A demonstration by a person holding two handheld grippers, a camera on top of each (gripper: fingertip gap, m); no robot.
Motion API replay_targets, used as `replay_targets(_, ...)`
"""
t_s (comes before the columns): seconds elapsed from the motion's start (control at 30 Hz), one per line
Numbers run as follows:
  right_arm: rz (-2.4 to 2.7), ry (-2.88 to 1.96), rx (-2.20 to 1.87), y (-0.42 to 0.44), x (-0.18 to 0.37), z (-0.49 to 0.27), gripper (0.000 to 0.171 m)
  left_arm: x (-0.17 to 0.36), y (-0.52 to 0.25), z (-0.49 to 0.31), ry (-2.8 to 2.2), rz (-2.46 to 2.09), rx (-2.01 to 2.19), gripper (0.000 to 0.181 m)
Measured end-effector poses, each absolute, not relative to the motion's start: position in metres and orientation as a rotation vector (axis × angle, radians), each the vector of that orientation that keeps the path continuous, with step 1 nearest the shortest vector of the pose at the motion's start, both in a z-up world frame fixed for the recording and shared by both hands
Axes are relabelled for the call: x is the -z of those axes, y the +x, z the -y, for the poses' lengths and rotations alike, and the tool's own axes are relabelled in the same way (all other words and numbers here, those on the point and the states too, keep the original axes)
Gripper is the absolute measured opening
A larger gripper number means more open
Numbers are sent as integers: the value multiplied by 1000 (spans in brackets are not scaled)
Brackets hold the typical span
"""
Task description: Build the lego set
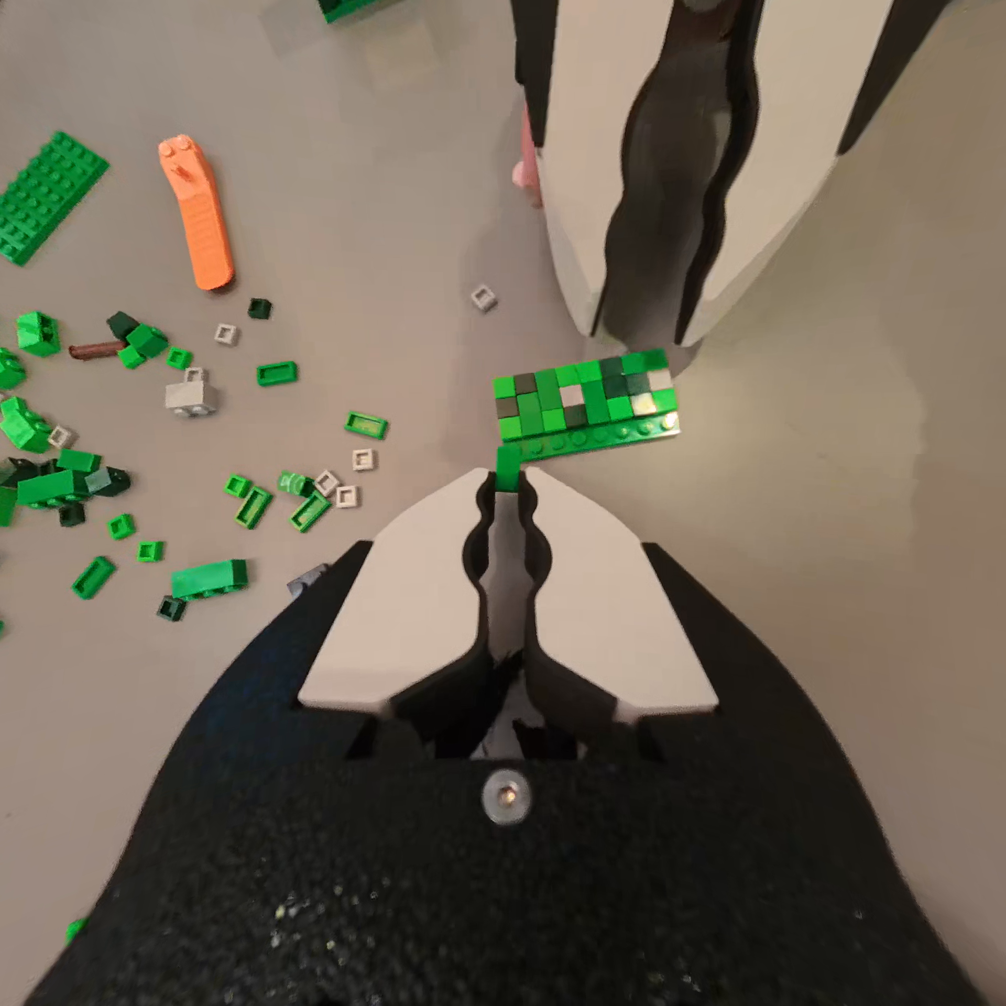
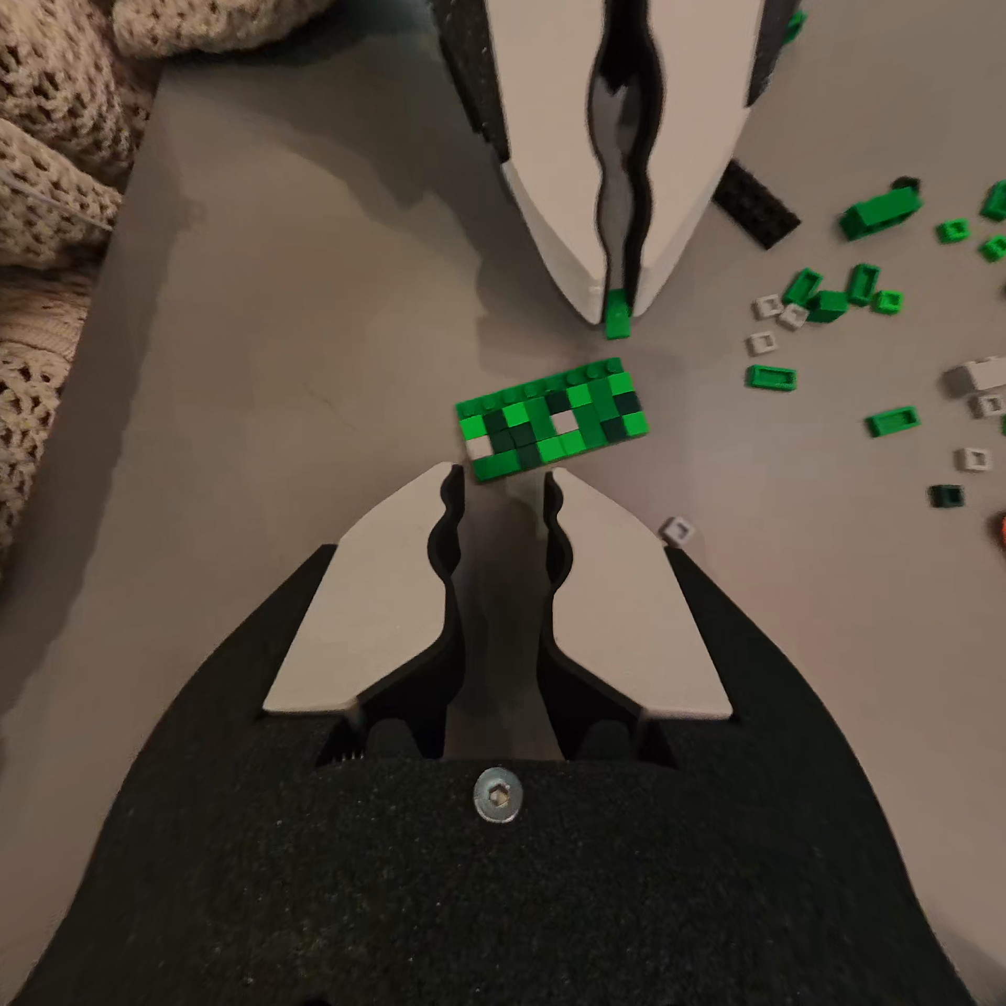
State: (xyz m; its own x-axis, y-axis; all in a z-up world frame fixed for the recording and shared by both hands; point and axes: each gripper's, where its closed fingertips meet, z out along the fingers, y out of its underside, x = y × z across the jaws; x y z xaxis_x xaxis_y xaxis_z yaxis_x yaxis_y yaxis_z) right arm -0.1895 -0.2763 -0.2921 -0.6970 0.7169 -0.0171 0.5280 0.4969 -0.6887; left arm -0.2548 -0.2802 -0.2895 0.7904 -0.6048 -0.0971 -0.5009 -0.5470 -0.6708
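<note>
Fingertips of the left gripper pinch a small green tile in the left wrist view, its far end just at the near left corner of the green plate. That plate lies flat on the grey surface, mostly covered in light green, dark green and grey tiles, with one row of bare studs along the near edge. Loose green and grey pieces are scattered to the left, beside an orange brick separator and a bare green studded plate. In the right wrist view, the right gripper is spread apart and empty, tips just short of the tiled plate. Opposite it, the left gripper holds the green tile near the plate's studded edge. A knitted beige fabric lies beyond the surface's left edge.
</note>
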Motion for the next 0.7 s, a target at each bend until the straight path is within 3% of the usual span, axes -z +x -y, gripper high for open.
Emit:
replay_targets(0.1, 2398, -975, -1027, -203, 286, 267, 36, 293, -254, 278, -2282, -790, 196, 7)
replay_targets(0.2, 2432, -840, -1036, -208, 288, 270, 62, 298, -251, 280, -2303, -808, 211, 7)
replay_targets(0.33, 2522, -660, -1079, -212, 292, 286, 79, 300, -251, 282, -2310, -816, 222, 7)
replay_targets(0.7, 2568, -785, -1050, -211, 300, 276, 84, 302, -257, 289, -2349, -838, 202, 8)
